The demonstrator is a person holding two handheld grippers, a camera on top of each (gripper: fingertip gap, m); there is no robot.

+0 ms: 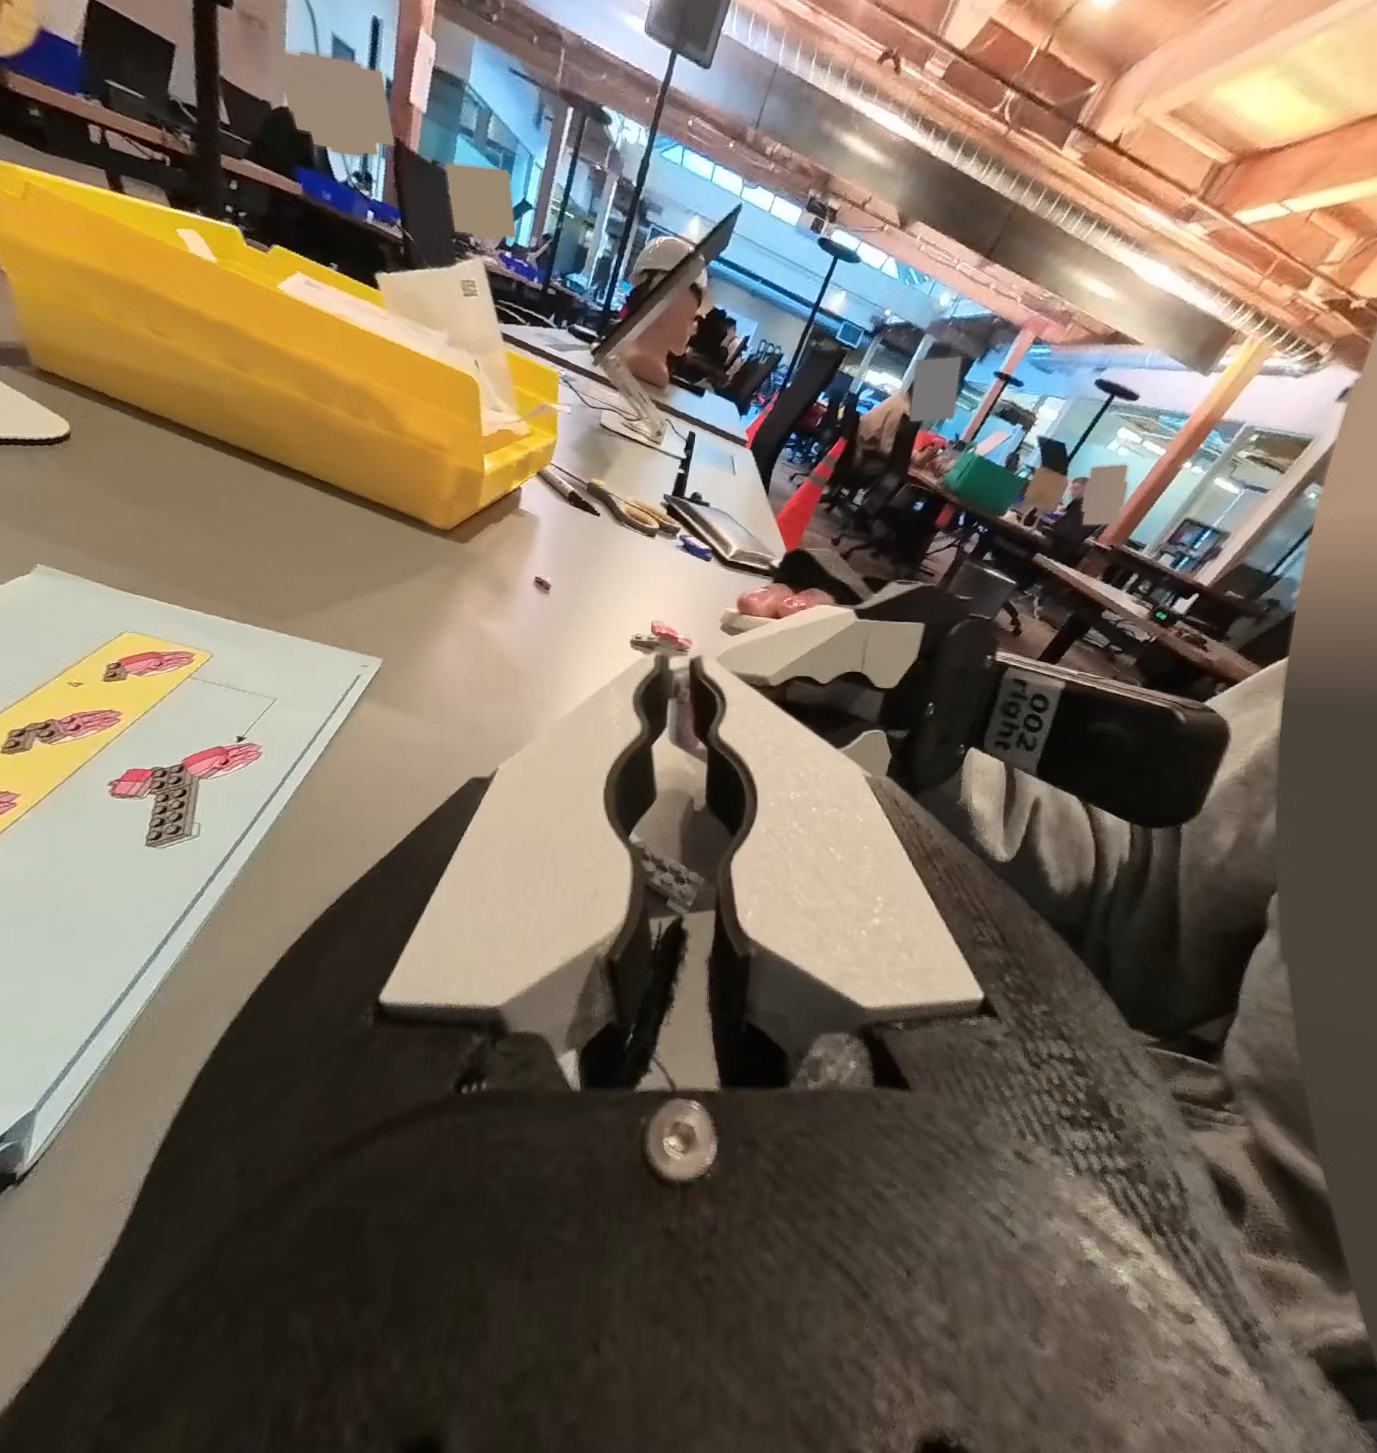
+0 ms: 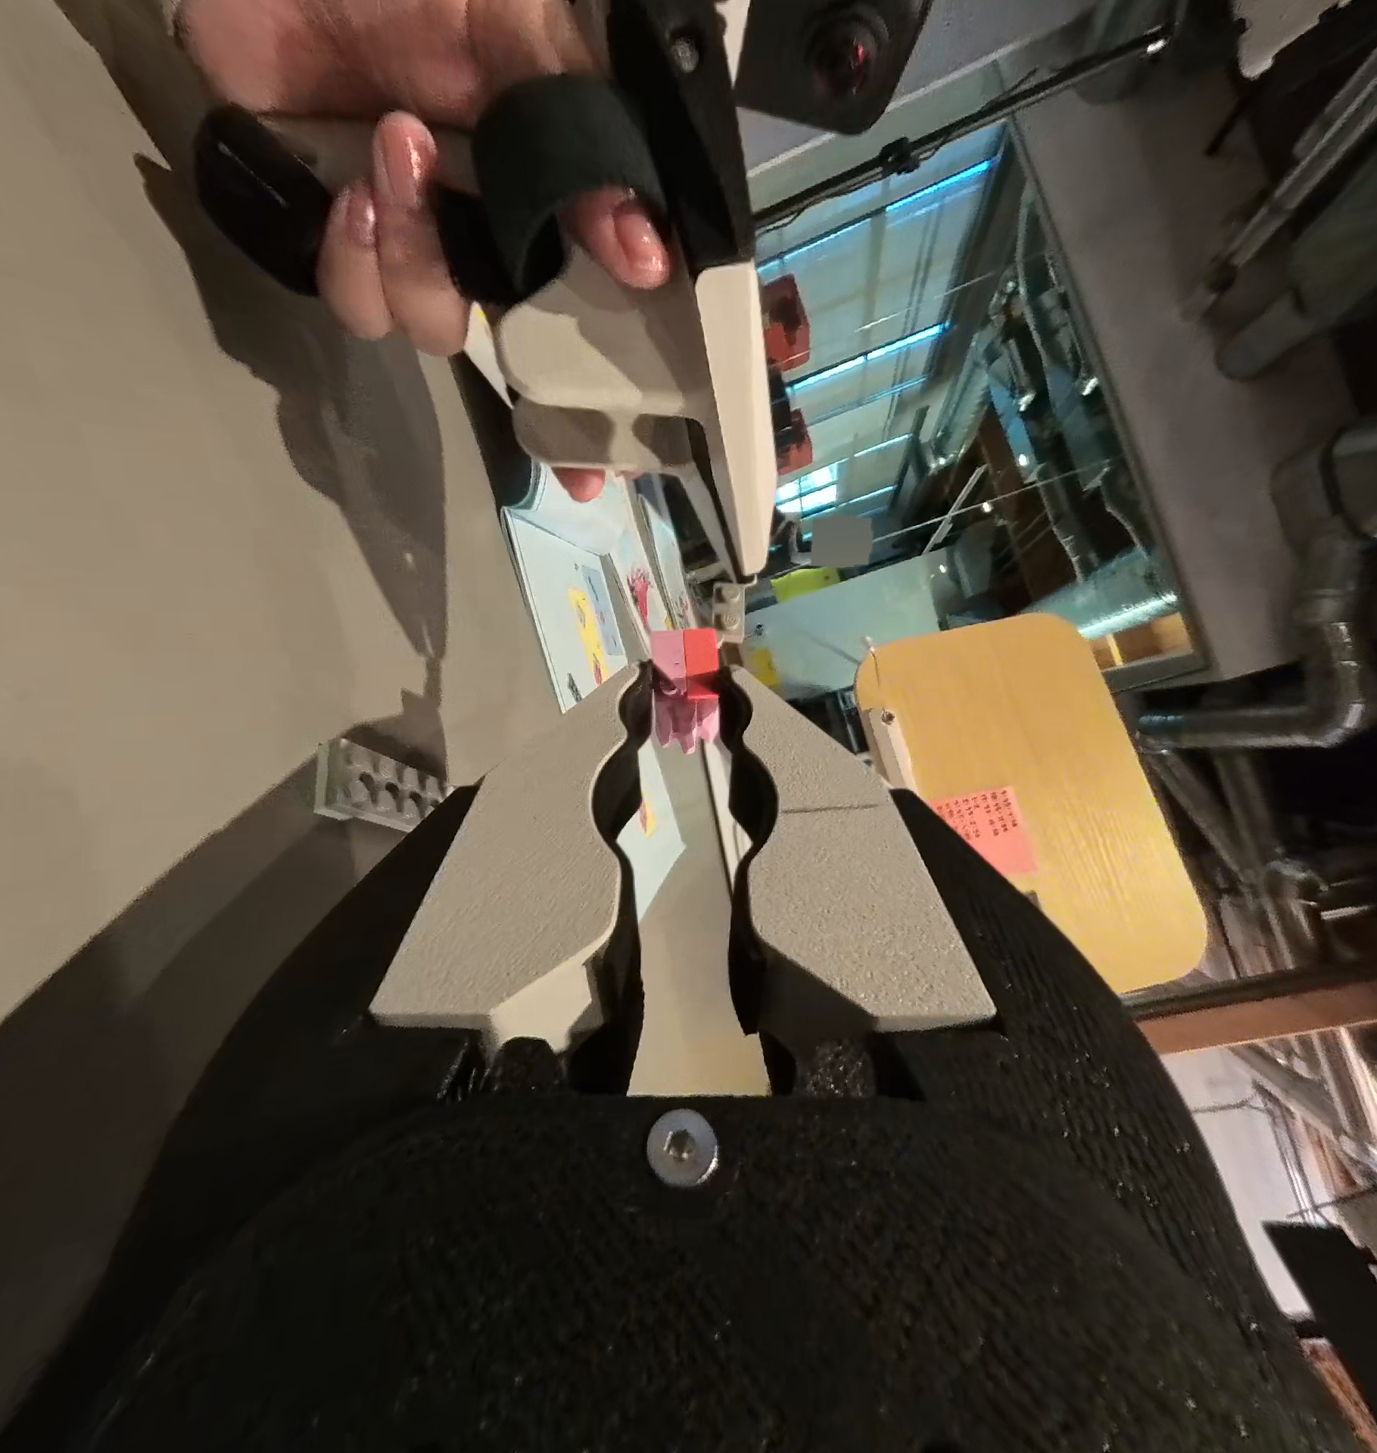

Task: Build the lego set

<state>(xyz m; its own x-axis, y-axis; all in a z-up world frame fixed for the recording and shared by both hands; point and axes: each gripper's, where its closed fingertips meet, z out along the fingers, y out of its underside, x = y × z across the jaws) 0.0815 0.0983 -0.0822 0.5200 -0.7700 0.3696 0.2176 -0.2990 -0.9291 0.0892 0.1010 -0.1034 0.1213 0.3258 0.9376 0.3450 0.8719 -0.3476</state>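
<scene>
My right gripper (image 2: 685,678) is shut on a small pink and red lego assembly (image 2: 686,668), held above the table. My left gripper (image 1: 674,670) is shut on a small grey lego piece (image 2: 728,613), whose tip touches the red brick of that assembly. In the left wrist view the right gripper (image 1: 748,637) comes in from the right and meets my left fingertips, with the pink assembly (image 1: 683,719) showing in the gap. A grey studded plate (image 1: 673,873) lies on the table below; it also shows in the right wrist view (image 2: 370,786).
An open instruction booklet (image 1: 119,786) lies on the table to the left. A yellow bin (image 1: 237,338) with bags stands behind it. A few loose small pieces (image 1: 661,635) lie past the grippers. Scissors, a pen and a tablet (image 1: 724,527) lie at the far edge. The tips of both grippers are at nearly the same place.
</scene>
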